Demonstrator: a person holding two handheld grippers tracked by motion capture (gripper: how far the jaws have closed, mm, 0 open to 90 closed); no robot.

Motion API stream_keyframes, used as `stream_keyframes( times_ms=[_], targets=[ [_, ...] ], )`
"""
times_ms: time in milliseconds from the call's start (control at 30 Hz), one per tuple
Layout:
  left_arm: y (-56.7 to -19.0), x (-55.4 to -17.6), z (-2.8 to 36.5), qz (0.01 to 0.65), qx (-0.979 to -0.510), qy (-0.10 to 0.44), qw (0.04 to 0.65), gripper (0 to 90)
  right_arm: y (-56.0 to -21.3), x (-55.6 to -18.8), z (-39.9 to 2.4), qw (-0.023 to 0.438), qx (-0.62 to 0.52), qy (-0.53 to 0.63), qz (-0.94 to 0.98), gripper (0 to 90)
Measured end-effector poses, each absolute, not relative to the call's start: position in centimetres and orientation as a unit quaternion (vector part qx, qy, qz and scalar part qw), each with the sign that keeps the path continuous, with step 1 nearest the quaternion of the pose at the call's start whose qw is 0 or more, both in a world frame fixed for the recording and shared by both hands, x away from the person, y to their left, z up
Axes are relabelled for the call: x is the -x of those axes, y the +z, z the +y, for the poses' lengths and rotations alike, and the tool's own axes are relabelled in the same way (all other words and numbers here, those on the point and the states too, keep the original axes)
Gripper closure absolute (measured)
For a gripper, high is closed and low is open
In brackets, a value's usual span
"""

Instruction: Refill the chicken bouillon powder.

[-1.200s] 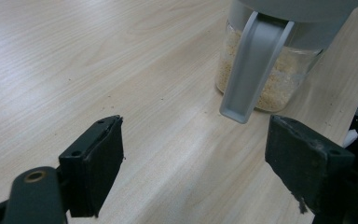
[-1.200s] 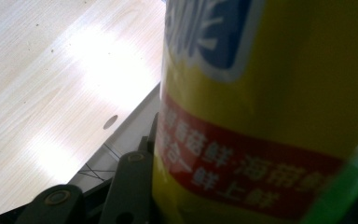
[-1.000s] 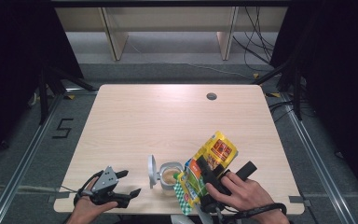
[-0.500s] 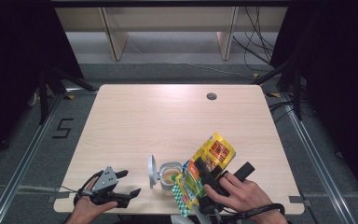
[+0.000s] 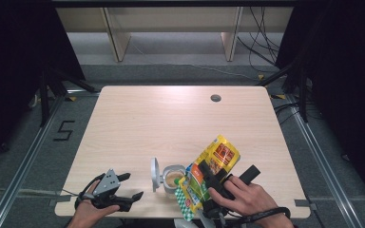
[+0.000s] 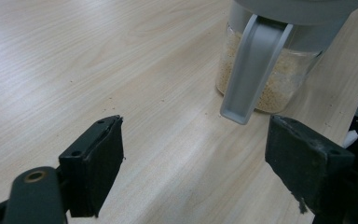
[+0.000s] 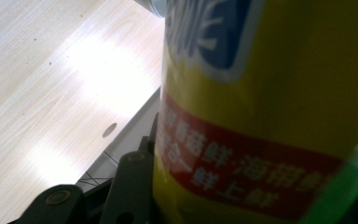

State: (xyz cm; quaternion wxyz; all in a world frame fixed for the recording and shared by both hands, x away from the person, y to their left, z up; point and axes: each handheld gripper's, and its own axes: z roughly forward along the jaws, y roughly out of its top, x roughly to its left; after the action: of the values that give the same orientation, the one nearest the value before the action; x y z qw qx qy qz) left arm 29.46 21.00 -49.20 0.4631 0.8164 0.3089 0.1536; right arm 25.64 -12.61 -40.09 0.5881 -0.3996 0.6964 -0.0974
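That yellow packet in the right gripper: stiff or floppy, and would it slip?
The yellow packet is probably soft film, so likely floppy: it juts tilted beyond the right gripper. Probably light for its size. Its glossy printed face suggests it could slide between the jaws if gripped loosely.

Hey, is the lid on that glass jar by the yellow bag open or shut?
Open. The jar has its grey lid flipped up at its left side, and the mouth shows tan granules inside.

It looked like a recording lab: a bare wooden bench [image 5: 171, 123] stood between black curtains [image 5: 24, 52], with floor rails [image 5: 26, 161] and loose cables [image 5: 261, 50] at the upper right.
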Motion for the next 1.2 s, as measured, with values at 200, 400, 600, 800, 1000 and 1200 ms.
stream_keyframes(
  times_ms=[200,400,600,800,1000,1200],
  targets=[
    [-49.1,-29.6,21.1,0.3,-0.822,0.16,0.457,18.8,-40.0,-25.8,-13.0,0.589,0.393,-0.102,0.699,67.1],
    [-49.2,-29.5,21.1,0.31,-0.819,0.15,0.46,18.8,-39.9,-25.9,-13.4,0.588,0.388,-0.106,0.701,67.2],
    [-49.1,-29.6,21.1,0.299,-0.822,0.161,0.458,18.8,-39.7,-26.0,-13.6,0.589,0.386,-0.11,0.701,67.2],
    [-49.2,-29.6,21.1,0.299,-0.821,0.159,0.459,18.8,-39.7,-25.9,-14.1,0.601,0.355,-0.098,0.709,67.2],
    [-49.2,-29.5,21.1,0.31,-0.819,0.151,0.459,18.8,-39.4,-26.1,-13.8,0.593,0.388,-0.107,0.698,67.3],
    [-49.2,-29.5,21.1,0.309,-0.818,0.155,0.459,18.8,-39.4,-26.3,-14.0,0.598,0.386,-0.105,0.695,67.2]
  ],
)
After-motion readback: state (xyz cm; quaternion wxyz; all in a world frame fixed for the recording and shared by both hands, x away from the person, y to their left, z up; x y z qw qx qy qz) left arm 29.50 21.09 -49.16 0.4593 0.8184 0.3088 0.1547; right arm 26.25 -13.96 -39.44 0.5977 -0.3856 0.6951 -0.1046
